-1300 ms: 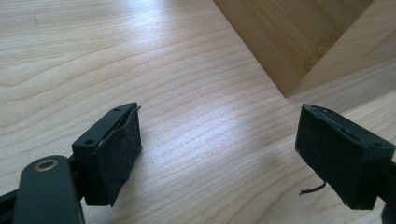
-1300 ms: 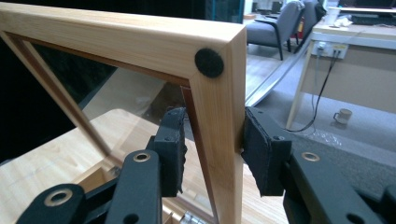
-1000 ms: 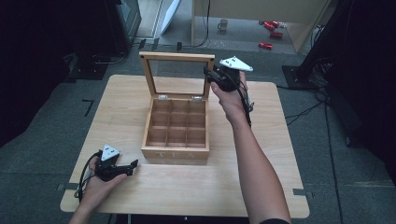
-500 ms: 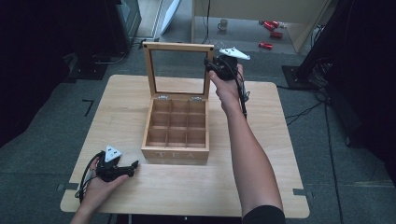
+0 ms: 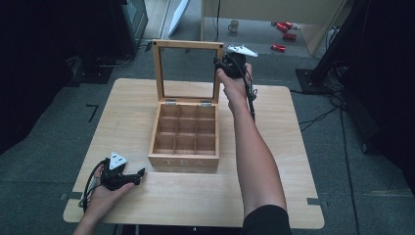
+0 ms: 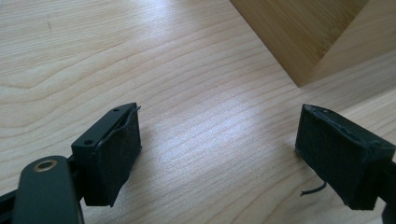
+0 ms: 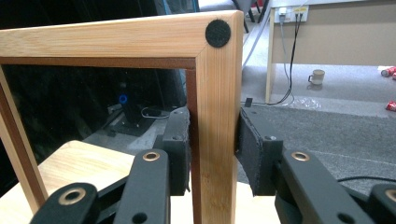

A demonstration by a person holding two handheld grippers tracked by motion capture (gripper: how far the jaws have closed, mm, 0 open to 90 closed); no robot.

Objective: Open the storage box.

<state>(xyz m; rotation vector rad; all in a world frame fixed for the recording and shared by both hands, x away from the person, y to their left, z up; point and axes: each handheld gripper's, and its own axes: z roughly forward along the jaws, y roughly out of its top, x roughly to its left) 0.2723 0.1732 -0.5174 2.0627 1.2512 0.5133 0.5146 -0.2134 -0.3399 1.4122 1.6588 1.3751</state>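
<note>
Pale wooden table [image 5: 122, 112] with smooth, faintly shiny grain; light wood tea box [image 5: 185, 134] at its centre, its lid [image 7: 212, 84] framing clear glass, a matt black felt dot [image 7: 218, 33] at 1 o'clock; gripper pads [image 6: 116, 154] matt black, fuzzy

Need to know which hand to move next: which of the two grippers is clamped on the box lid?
The right gripper, shut on the lid frame's side rail. The left gripper rests open on the table.
</note>
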